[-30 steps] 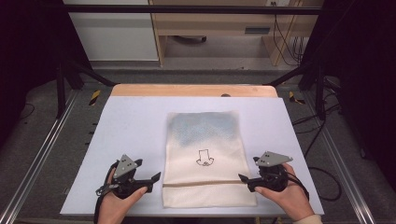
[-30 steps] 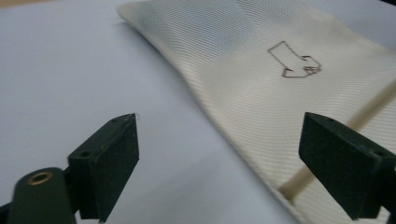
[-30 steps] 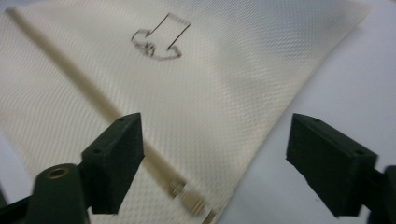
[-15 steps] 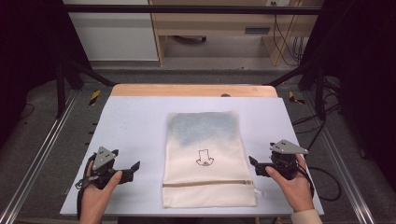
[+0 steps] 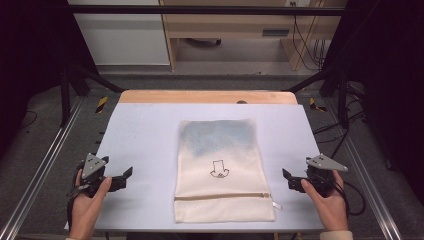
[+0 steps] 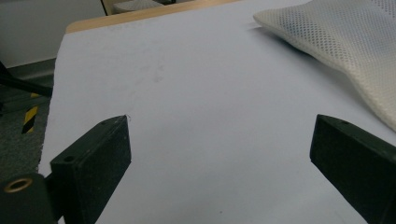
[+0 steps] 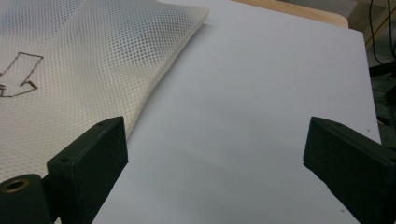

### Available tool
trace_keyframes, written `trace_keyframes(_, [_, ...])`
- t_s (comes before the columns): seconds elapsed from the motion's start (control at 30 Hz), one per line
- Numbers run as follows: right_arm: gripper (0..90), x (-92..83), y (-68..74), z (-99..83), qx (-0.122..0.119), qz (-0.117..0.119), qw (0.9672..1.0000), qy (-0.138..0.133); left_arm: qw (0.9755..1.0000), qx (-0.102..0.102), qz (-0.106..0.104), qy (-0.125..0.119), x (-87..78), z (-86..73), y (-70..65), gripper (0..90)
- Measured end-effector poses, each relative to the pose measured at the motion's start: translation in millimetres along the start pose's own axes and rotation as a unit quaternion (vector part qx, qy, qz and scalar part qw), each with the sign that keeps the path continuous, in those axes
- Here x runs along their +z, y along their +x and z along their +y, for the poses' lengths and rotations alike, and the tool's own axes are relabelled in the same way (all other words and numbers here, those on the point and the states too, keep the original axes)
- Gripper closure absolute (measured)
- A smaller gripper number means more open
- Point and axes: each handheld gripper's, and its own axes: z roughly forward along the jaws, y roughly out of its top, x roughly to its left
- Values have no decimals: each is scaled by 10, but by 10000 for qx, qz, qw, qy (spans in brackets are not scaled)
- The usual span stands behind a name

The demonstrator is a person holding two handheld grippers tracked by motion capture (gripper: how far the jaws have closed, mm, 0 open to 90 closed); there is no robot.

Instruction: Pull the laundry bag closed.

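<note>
A cream mesh bag (image 5: 220, 170) lies flat in the middle of the white table top (image 5: 145, 135), with a drawn arrow on it, a zip near its front edge and something bluish inside its far half. My left gripper (image 5: 126, 175) hovers at the front left, well clear of the bag (image 6: 345, 37). Its jaws have just been opening and stand open (image 6: 219, 135) with only bare table between them. My right gripper (image 5: 287, 180) is at the front right, a short way from the bag's edge (image 7: 84, 60). Its jaws have also just been opening and stand open (image 7: 215, 135) and empty.
A wooden strip (image 5: 207, 96) runs along the table's far edge. Metal frame rails (image 5: 45, 165) flank the table on both sides, and cables (image 5: 355, 195) trail at the right. White table surface lies bare on both sides of the bag.
Both hands have drawn outward from the bag's lower corners, the left one to the left and the right one to the right. The bag has stayed where it was.
</note>
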Motion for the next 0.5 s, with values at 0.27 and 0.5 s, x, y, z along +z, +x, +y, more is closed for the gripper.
trace_keyframes(0.27, [80, 23, -104, -236, 209, -125, 9997, 71, 9997, 3, 90, 208, 65, -96, 188, 44])
trace_keyframes(0.5, [90, 28, -79, -344, 150, -169, 9997, 68, 9996, 4, 54, 265, 106, -104, 167, 43])
